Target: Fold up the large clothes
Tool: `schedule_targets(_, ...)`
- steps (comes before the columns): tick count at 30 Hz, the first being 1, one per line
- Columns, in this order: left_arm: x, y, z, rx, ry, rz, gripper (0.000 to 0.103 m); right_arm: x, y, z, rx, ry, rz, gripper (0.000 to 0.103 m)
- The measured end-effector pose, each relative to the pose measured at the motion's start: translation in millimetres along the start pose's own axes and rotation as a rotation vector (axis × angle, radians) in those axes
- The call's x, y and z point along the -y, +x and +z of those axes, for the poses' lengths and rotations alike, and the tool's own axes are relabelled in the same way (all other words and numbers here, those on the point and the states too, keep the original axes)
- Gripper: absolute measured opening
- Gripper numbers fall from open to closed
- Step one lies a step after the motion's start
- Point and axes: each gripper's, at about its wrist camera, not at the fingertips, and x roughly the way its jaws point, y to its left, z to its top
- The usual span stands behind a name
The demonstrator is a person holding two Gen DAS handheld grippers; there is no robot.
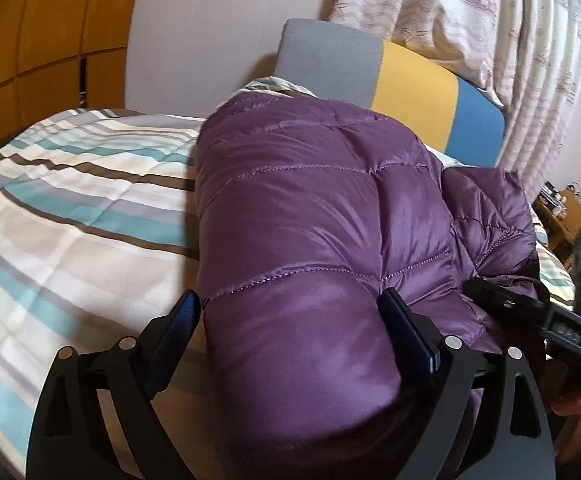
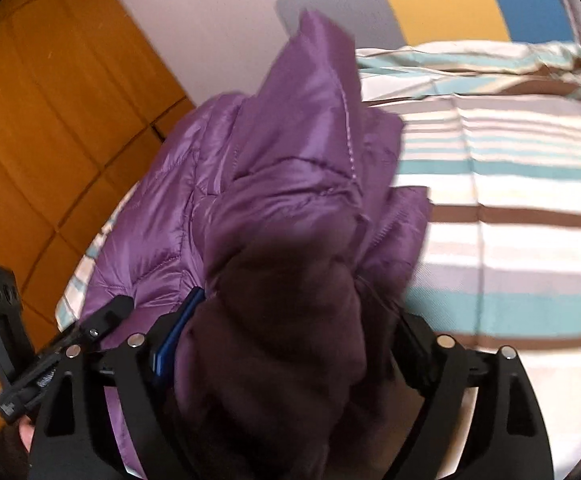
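purple quilted down jacket lies folded on the striped bedspread; left gripper and right gripper fingers spread, straddling it.

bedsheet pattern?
Bedsheet: teal, white, grey and brown stripes. Clearest in left wrist view.

Both the left gripper and the right gripper are matte black frames of curved ribs with silver round pins at the joints, blue pads on their fingers, and a black handle behind.
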Motion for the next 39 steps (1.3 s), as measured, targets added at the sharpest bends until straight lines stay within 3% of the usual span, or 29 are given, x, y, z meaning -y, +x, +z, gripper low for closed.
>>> schedule_targets(3, 0.9, -21.4, 8.4, 0.002, -0.044, 0.056, 0.099, 3.2, -41.3, 3.2, 0.092, -0.017, -0.034, 0.085)
schedule_targets(6, -0.1, -40.1, 23.4, 0.062, -0.111, 0.038, 0.099, -2.5, -80.1, 11.1, 0.226, -0.045, -0.088, 0.085)
schedule_targets(8, 4.2, -38.4, 42.1, 0.062, -0.13, 0.043, 0.099, -8.8, -88.4, 23.3, 0.254, -0.051, -0.111, 0.068)
schedule_targets(11, 18.9, -23.2, 74.0, 0.06, -0.11, 0.064, 0.099, -42.1, -60.5, 51.7, 0.197, -0.062, -0.116, 0.053)
schedule_targets(14, 34.1, 9.5, 98.2, 0.016, -0.014, 0.137, 0.098, -54.7, -31.7, 67.0, 0.127, -0.1, -0.155, 0.051)
schedule_targets(18, 25.3, 59.0, 91.9, -0.103, 0.018, 0.193, 0.093, -53.0, 14.0, 59.3, 0.04, -0.119, -0.219, 0.05)
schedule_targets(20, 18.9, 66.6, 79.7, -0.091, 0.011, 0.178, 0.093, -51.0, 29.3, 52.8, 0.006, -0.122, -0.235, 0.051)
schedule_targets(24, 22.7, 73.5, 61.9, -0.038, 0.08, 0.204, 0.093, -41.6, 44.0, 37.0, -0.001, -0.132, -0.249, 0.05)
schedule_targets(30, 25.7, 87.2, 62.4, -0.057, 0.075, 0.206, 0.095, -33.8, 54.4, 26.3, 0.034, -0.172, -0.258, 0.05)
schedule_targets(36, 29.4, 74.7, 58.6, -0.025, 0.091, 0.221, 0.095, -36.2, 49.8, 24.0, 0.043, -0.185, -0.251, 0.052)
schedule_targets(39, 30.9, 50.8, 50.1, -0.001, 0.093, 0.207, 0.098, -37.2, 35.7, 22.7, 0.056, -0.163, -0.233, 0.062)
